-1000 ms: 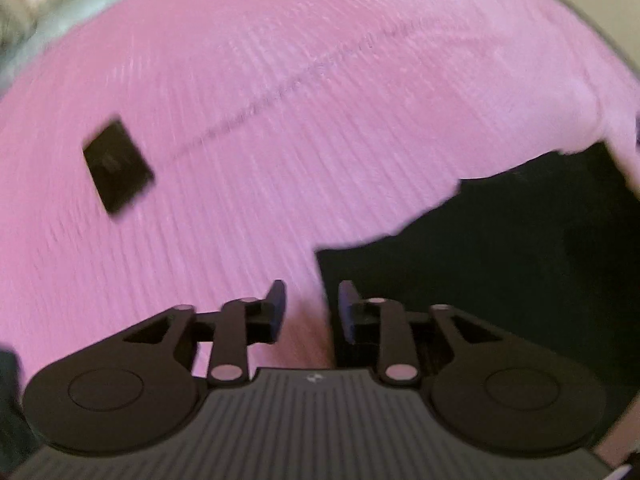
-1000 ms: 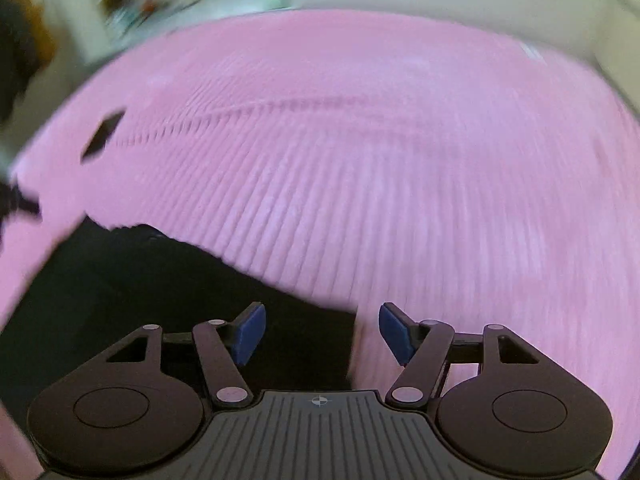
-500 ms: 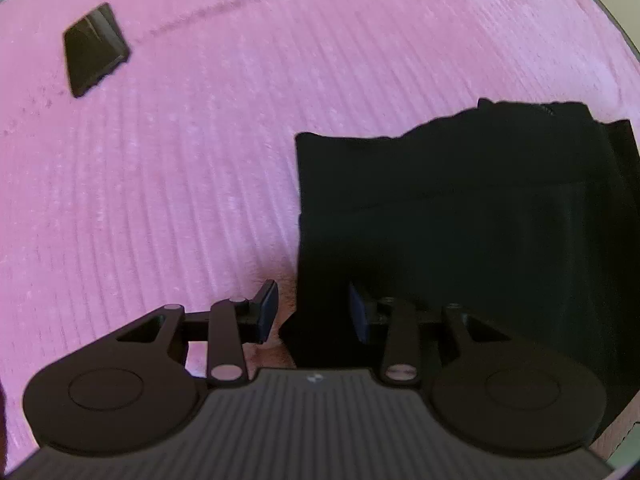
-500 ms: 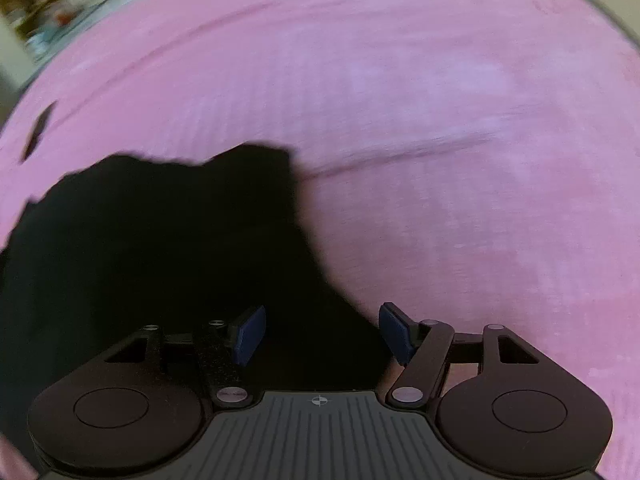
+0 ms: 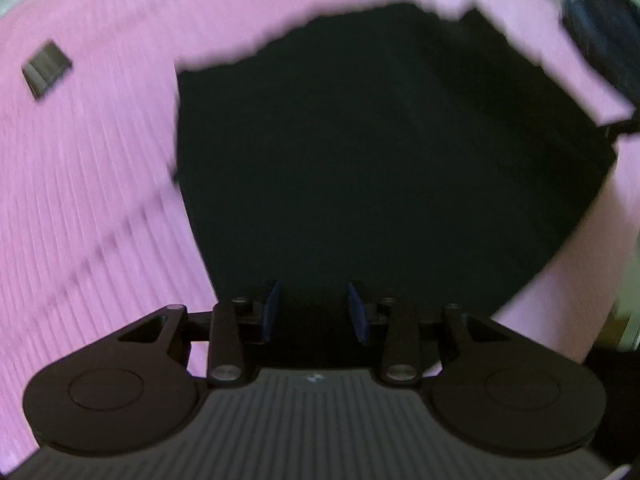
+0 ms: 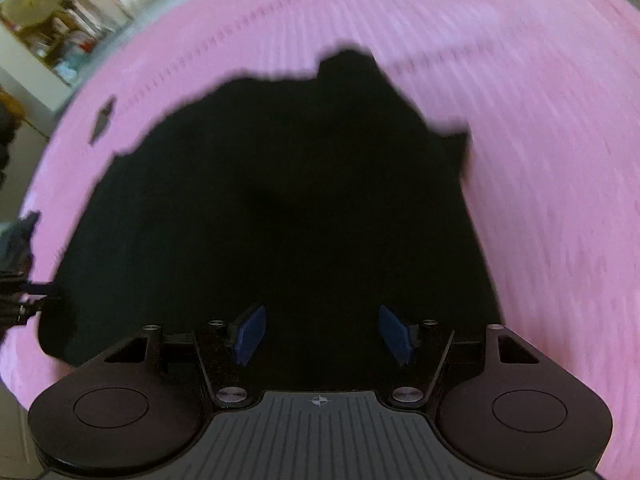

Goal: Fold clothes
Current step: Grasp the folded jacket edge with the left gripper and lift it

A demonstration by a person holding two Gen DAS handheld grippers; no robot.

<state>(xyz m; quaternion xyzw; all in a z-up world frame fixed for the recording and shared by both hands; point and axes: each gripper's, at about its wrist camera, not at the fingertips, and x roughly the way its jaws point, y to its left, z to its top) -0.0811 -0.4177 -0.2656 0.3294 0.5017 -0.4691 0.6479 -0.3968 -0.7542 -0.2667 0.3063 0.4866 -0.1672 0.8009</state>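
Note:
A black garment (image 5: 380,152) lies spread on a pink ribbed bedspread (image 5: 92,168). In the left wrist view my left gripper (image 5: 314,312) is open above the garment's near edge, nothing between its blue pads. The right wrist view shows the same black garment (image 6: 280,208) filling the middle, with my right gripper (image 6: 322,334) open wide over its near part and empty. The views are blurred, so folds in the cloth are hard to make out.
A small dark flat rectangle (image 5: 46,68) lies on the bedspread to the far left, also seen as the dark rectangle (image 6: 103,116) in the right wrist view. Shelves with clutter (image 6: 52,36) stand beyond the bed's far left edge. The other gripper (image 5: 604,36) shows at the upper right.
Both grippers have pulled back and over the garment, so it now fills each view. The left gripper's fingers have opened wider than before.

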